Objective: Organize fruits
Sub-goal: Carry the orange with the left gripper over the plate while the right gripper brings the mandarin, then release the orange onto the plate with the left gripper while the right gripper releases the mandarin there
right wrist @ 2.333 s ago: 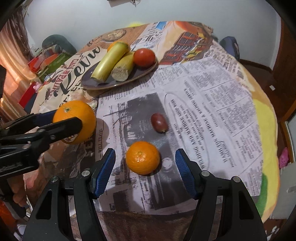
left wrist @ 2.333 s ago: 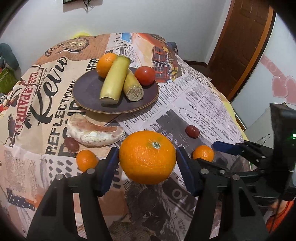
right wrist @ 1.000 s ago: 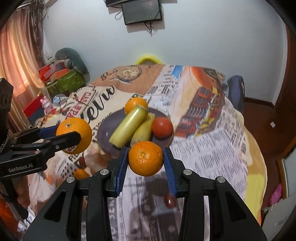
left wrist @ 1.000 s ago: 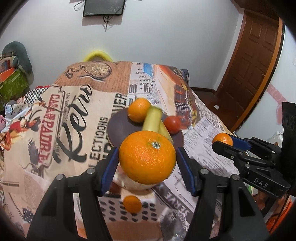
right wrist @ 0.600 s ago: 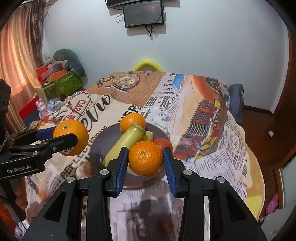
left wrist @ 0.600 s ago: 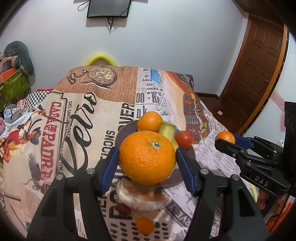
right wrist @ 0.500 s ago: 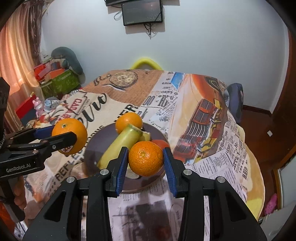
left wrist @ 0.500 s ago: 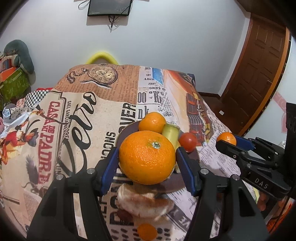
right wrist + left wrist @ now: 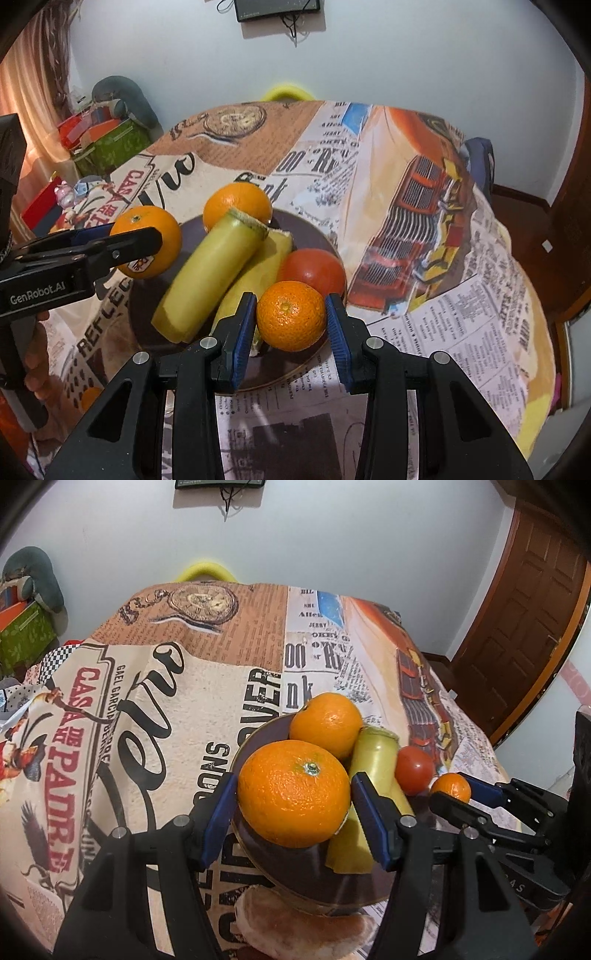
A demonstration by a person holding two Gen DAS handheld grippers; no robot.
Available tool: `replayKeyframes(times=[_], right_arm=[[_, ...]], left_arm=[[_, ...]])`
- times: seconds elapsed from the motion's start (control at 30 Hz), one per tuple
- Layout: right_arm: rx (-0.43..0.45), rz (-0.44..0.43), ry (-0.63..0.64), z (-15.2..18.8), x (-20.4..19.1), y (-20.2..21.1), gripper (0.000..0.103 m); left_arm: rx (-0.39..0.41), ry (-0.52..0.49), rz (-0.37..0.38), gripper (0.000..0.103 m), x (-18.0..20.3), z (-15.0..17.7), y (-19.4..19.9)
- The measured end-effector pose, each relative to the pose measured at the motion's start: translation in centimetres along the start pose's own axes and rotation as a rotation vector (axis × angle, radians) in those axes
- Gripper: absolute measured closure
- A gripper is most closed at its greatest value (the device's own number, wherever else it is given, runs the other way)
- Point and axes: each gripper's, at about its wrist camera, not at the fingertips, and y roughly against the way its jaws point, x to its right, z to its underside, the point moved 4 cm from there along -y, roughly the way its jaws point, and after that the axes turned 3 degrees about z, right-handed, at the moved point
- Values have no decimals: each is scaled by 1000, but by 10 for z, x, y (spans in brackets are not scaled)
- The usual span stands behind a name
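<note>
Both grippers loaded over the plate [image 9: 317, 236].
My left gripper [image 9: 293, 810] clamps the large orange [image 9: 293, 794]; my right gripper [image 9: 291, 323] clamps the small orange [image 9: 291, 315].

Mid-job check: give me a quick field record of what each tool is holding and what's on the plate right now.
left tool: shut on large orange, held over the plate's left side
right tool: shut on small orange, held over the plate's near right edge
plate: dark, on the printed tablecloth
on plate: one orange, two yellow-green banana pieces, one tomato
off plate: pale peel on the cloth by the near rim
</note>
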Motion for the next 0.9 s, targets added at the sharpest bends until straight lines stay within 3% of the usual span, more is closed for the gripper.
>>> replayKeyframes(times=[0.57,0.73,0.9], right_arm=[[-22,-9,11,3,-3,-14,68],[-6,-1,9,1,-3,-11,49],[5,3,20,0,-5,-2,49]], left_arm=[[-84,33,10,40,-7,7,-28],[-98,68,12,39,-9,8,-28],[-57,40,8,35,-3,5,-12]])
